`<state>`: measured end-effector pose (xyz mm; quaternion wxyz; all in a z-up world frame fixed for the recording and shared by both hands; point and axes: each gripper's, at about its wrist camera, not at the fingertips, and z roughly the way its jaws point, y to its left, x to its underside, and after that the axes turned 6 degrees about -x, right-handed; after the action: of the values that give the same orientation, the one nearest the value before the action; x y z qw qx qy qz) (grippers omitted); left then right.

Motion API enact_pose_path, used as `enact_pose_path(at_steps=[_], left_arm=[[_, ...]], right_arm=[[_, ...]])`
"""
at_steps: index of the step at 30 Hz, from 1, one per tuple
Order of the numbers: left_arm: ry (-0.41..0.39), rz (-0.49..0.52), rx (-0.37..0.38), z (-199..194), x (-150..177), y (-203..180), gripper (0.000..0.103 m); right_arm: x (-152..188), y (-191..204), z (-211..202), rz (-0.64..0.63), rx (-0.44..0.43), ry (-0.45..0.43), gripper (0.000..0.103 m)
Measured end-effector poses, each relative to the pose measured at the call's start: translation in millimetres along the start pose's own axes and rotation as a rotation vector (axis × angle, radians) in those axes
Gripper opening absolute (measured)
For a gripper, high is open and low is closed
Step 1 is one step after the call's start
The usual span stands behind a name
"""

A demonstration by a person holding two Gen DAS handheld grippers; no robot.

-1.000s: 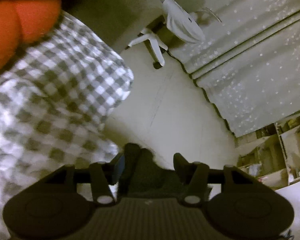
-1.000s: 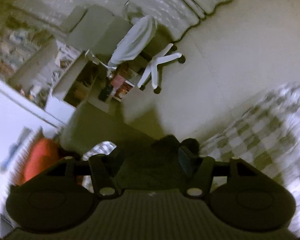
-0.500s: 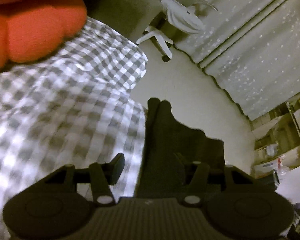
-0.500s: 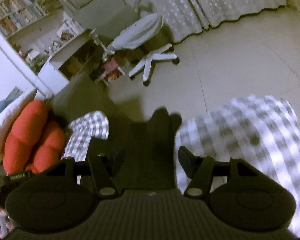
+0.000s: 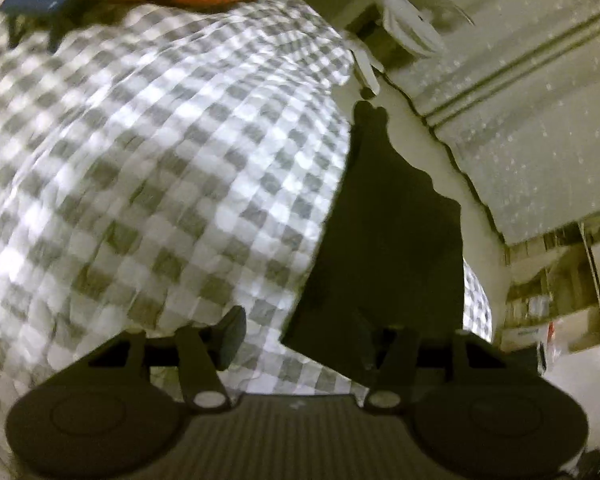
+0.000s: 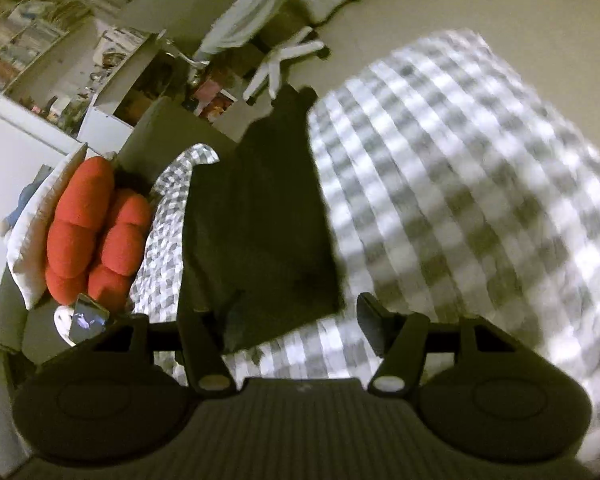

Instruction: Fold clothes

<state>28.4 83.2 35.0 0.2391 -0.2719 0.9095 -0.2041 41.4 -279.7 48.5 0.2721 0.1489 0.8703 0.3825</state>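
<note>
Both grippers pointed forward and down over the checked bedcover (image 5: 160, 168); the left gripper (image 5: 300, 334) had its fingers set wide apart, and the right gripper (image 6: 296, 320) likewise stood wide. In the left wrist view the dark garment (image 5: 384, 248) lay at the right finger, its near corner reaching in between the fingers, whether it touched a pad could not be told; in the right wrist view the same dark garment (image 6: 260, 216) lay over the left finger's side, its lower edge between the fingers. The garment stretched away toward the bed's far edge; beyond it lay pale floor (image 6: 400, 8) and a white swivel chair (image 6: 256, 32). Red cushions (image 6: 92, 232) sat at the bed's side; checked cover stretched bare beside the garment.
</note>
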Motion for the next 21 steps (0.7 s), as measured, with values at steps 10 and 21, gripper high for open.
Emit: enact_pose_path(at_steps=[10,21], left_arm=[[-0.079,0.027,0.078,11,11,0,0.063],[-0.038,0.149,0.104,32,14,-11,0.042]], right_arm=[[4,16,6,-0.229,-0.014,-0.053,0.063],[1,15,31,-0.286,-0.01,0.007,0.024]])
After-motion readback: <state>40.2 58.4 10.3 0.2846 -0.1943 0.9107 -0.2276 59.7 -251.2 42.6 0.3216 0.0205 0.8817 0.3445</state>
